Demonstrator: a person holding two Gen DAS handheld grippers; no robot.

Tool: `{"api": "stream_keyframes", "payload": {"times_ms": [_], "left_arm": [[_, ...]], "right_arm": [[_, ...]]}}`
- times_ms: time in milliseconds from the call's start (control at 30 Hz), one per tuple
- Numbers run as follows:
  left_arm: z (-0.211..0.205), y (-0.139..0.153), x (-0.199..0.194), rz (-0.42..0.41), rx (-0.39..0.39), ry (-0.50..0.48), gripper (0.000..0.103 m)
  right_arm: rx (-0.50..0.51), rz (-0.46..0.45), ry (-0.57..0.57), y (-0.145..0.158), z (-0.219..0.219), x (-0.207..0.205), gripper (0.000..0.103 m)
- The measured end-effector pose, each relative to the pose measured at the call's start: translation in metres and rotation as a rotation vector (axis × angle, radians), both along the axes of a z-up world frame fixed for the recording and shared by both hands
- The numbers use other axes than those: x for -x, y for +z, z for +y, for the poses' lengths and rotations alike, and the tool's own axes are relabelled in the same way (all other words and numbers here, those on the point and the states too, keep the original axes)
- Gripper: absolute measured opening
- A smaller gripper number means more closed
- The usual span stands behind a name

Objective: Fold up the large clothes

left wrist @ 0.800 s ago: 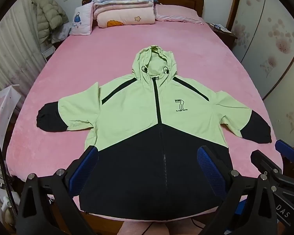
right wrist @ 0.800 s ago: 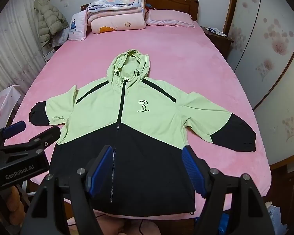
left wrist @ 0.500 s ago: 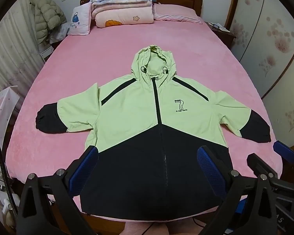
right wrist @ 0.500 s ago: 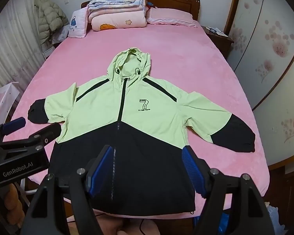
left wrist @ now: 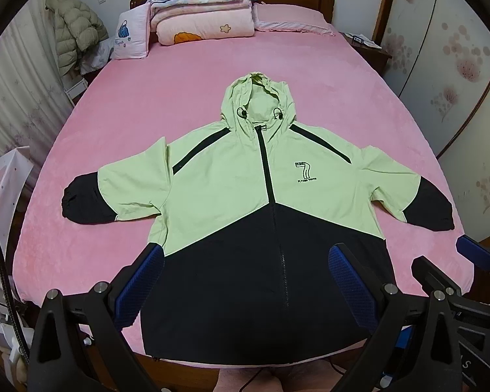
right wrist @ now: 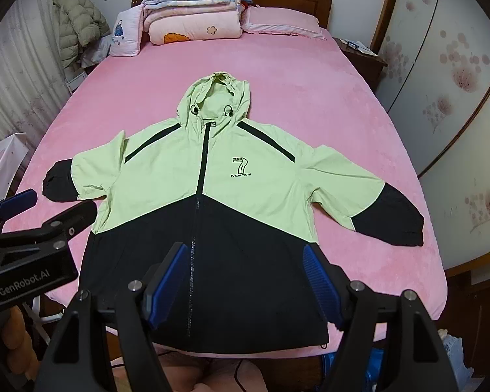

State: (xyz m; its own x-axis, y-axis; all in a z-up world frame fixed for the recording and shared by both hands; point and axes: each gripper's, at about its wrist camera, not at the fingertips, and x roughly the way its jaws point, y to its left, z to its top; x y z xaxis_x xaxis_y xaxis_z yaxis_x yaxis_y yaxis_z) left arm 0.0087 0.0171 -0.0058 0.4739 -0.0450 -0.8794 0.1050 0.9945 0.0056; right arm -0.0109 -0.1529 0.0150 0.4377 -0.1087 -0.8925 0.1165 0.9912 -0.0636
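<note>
Left wrist view: jacket (left wrist: 245, 202) flat on bed (left wrist: 166, 98), folding not begun.
Left gripper (left wrist: 245, 281) and right gripper (right wrist: 245, 281) hover spread, empty; a sleeve (right wrist: 369, 202) likely needs pinching next.

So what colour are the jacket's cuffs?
Black, on both cuffs; clearest in the right wrist view.

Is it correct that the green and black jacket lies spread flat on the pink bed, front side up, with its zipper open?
Not quite: the zipper is closed up to the collar, as the left wrist view shows. The jacket does lie spread flat, front up, on the pink bed.

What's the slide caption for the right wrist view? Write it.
Open right gripper above a green-and-black hooded jacket spread flat on a pink bed.
</note>
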Motion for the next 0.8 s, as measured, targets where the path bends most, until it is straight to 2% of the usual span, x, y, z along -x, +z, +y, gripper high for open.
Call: {"api": "stream_keyframes", "payload": {"times_ms": [800], "left_arm": [[0.006,0.003,-0.002,0.006,-0.008,-0.018,0.1]], "right_arm": [[-0.005,0.023,0.005,-0.005,0.012,-0.002,0.073]]}}
